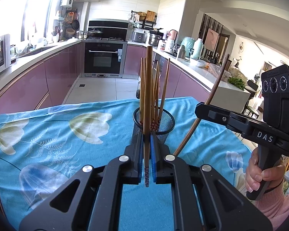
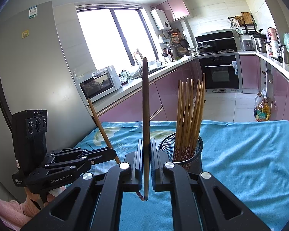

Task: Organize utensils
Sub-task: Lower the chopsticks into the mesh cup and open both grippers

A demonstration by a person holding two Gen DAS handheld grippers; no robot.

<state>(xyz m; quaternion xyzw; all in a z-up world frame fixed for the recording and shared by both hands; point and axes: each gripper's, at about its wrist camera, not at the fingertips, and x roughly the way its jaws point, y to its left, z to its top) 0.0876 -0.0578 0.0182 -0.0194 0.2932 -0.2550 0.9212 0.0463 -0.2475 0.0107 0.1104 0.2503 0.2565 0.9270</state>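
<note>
A black mesh holder (image 1: pixel 164 124) (image 2: pixel 197 150) stands on the blue flowered cloth (image 1: pixel 48 134) (image 2: pixel 250 154), with several wooden chopsticks (image 1: pixel 164 88) (image 2: pixel 190 111) upright in it. My left gripper (image 1: pixel 147 140) is shut on a light wooden chopstick (image 1: pixel 148 88) with a red patterned tip, held upright just in front of the holder; it also shows in the right wrist view (image 2: pixel 101 127). My right gripper (image 2: pixel 146 148) is shut on a dark brown chopstick (image 2: pixel 145 104), upright, left of the holder; it also shows in the left wrist view (image 1: pixel 215 88).
The table's far edge (image 1: pixel 106 101) drops to a tiled kitchen floor. Pink counters run along both sides, with an oven (image 1: pixel 103 57) at the back. A fridge (image 2: pixel 28 77) stands left of the table. An oil bottle (image 2: pixel 262 109) sits on the floor beyond the table.
</note>
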